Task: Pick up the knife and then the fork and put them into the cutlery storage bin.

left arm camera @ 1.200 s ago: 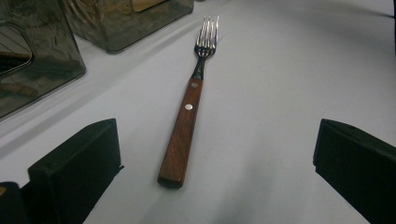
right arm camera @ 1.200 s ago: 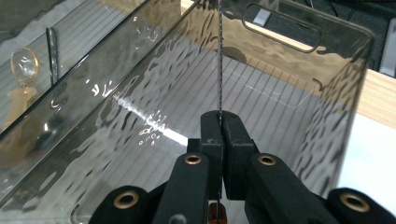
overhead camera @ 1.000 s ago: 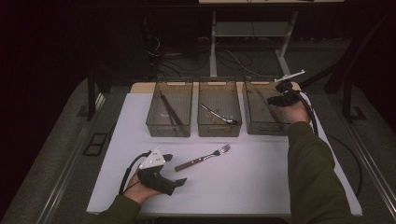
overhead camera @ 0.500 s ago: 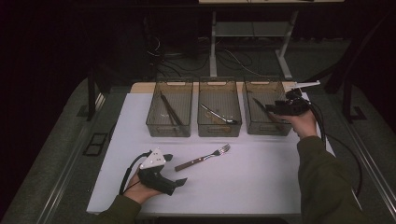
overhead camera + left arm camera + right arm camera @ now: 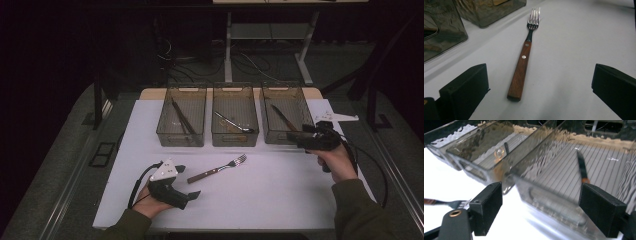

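Note:
A wooden-handled fork lies on the white mat, tines toward the bins. My left gripper rests at the front left, just short of the handle's end. Its jaws stand wide open on either side of the fork, clear of it. My right gripper hovers at the front right corner of the right bin. Its jaws have just been opening and stand wide with nothing gripped. Ahead of the right gripper, a dark knife lies inside that bin.
Three clear bins stand in a row at the back of the mat. The left bin holds dark long utensils and the middle bin holds a metal utensil. A cable trails from each gripper. Table legs and wires sit beyond the far edge.
My right hand has drawn back from over the far end of the right bin to its front right corner, and its jaws have spread. The left hand and the fork have stayed put.

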{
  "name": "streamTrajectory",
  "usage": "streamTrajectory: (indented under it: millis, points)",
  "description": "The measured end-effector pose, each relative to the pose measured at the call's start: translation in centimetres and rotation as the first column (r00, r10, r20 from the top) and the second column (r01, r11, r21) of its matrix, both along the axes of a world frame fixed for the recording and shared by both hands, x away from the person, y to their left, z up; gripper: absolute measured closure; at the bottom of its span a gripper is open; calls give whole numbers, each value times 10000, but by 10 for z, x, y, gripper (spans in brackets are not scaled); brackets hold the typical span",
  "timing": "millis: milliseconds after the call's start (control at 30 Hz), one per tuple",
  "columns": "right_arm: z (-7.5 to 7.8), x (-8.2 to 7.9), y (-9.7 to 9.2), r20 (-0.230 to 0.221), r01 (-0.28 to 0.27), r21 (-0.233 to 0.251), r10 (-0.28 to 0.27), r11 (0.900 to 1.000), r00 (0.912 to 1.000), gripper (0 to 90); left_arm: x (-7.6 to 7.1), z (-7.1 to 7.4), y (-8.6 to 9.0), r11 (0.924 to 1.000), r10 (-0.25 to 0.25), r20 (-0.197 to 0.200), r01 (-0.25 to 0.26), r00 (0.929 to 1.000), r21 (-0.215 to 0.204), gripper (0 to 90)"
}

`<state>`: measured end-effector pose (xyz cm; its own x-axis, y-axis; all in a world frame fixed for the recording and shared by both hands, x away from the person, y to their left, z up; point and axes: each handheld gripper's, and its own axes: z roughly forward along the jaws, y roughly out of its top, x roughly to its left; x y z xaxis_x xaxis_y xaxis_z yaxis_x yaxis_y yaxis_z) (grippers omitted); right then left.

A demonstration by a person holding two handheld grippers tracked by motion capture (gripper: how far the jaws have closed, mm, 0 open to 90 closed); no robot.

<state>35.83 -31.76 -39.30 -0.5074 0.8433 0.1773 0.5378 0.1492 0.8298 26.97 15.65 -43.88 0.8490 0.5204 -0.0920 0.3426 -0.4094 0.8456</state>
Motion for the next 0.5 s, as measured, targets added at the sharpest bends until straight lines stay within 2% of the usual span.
streamTrajectory:
  millis: [133,233,333,400,500]
  points:
    - [-5,-15,4,10,16,-173,-16,9998,10000,166,0,0,-2,10000,-27,-3,27,10000,32,0]
    - [-8,-29,8,178,-275,-8,275,9996,9995,145,0,0,-1,10000,-14,27,14,10000,24,0]
    - [-13,-42,12,393,-426,-70,429,9991,9983,141,0,1,-1,10000,-37,55,37,10000,-4,0]
    - [-16,-49,13,376,-489,183,482,9986,9981,141,0,1,0,10000,-86,71,86,9999,9,0]
    - [-23,-58,14,384,-613,225,604,9979,9974,141,0,1,-1,9999,-112,70,112,9999,14,0]
